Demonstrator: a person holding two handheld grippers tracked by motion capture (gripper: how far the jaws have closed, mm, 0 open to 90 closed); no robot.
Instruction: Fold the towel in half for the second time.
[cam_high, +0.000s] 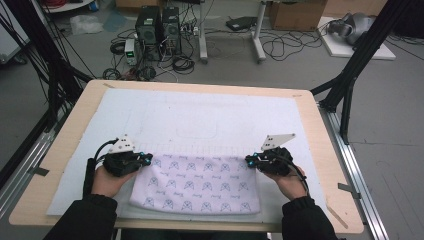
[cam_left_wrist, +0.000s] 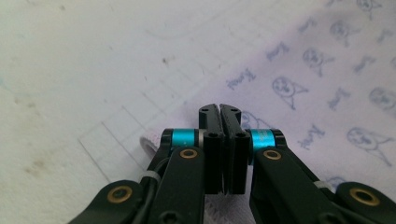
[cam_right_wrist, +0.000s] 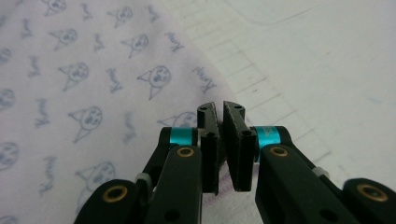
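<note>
A pale lilac cloth (cam_high: 197, 185) printed with small cat faces lies flat on the near middle of the table. My left gripper (cam_high: 149, 159) sits at the cloth's far left corner, and my right gripper (cam_high: 248, 161) at its far right corner. In the left gripper view the jaws of the left gripper (cam_left_wrist: 219, 108) stand pressed together over the edge of the cloth (cam_left_wrist: 327, 93), with fabric showing beneath them. In the right gripper view the right gripper (cam_right_wrist: 218, 106) is closed to a thin slit on the border of the cloth (cam_right_wrist: 93, 84).
A white mat (cam_high: 200, 115) with faint drawn outlines covers most of the wooden table (cam_high: 320, 150). Beyond the table's far edge are computer towers (cam_high: 157, 27), cables and black frame posts on the floor. The person's sleeves enter at the bottom.
</note>
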